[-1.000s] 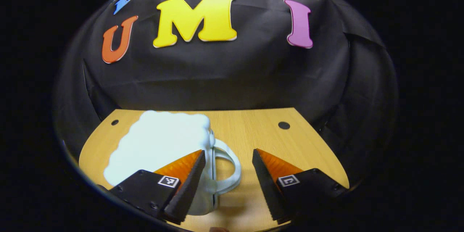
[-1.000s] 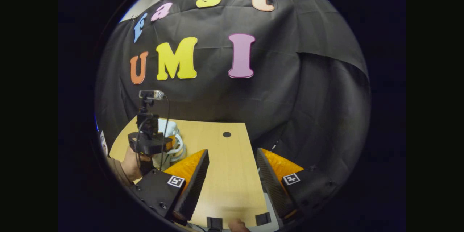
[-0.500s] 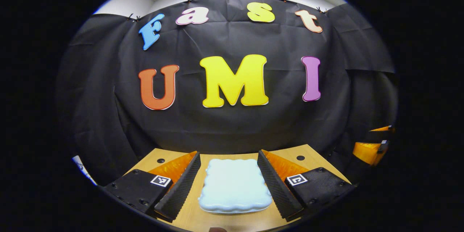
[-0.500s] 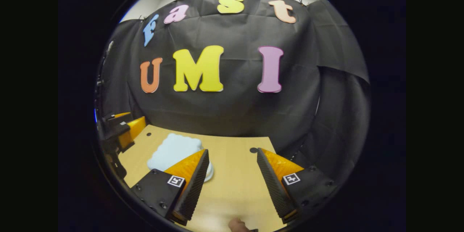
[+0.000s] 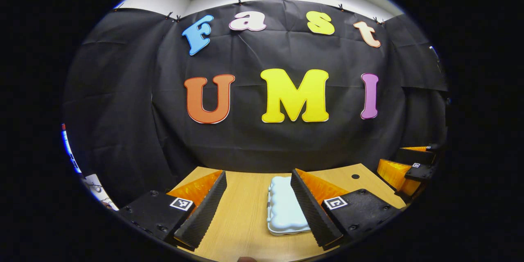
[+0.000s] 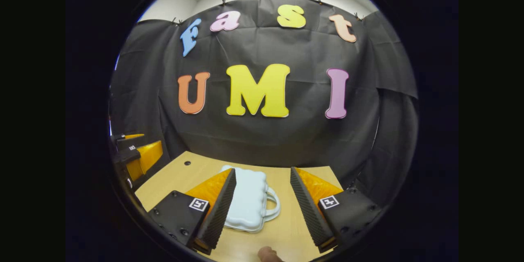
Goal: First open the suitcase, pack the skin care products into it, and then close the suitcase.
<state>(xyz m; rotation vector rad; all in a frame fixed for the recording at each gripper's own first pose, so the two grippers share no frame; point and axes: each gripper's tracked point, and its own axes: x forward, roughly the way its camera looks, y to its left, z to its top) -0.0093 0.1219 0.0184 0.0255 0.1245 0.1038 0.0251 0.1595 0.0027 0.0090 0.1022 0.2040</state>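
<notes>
Tabletop (image 6: 286, 221) carries your closed suitcase (image 6: 247, 202); its handle (image 6: 273, 208) faces your right tongs (image 6: 262, 208). Left tongs (image 5: 258, 208) spread too, bare wood between.

Your right tongs (image 6: 262, 206) hang open above the counter (image 6: 286, 229). The pale suitcase (image 6: 247, 198) lies flat and closed between them, nearer the left finger, handle (image 6: 273, 208) pointing right. The left tongs (image 6: 137, 153) show at the far left edge.
</notes>
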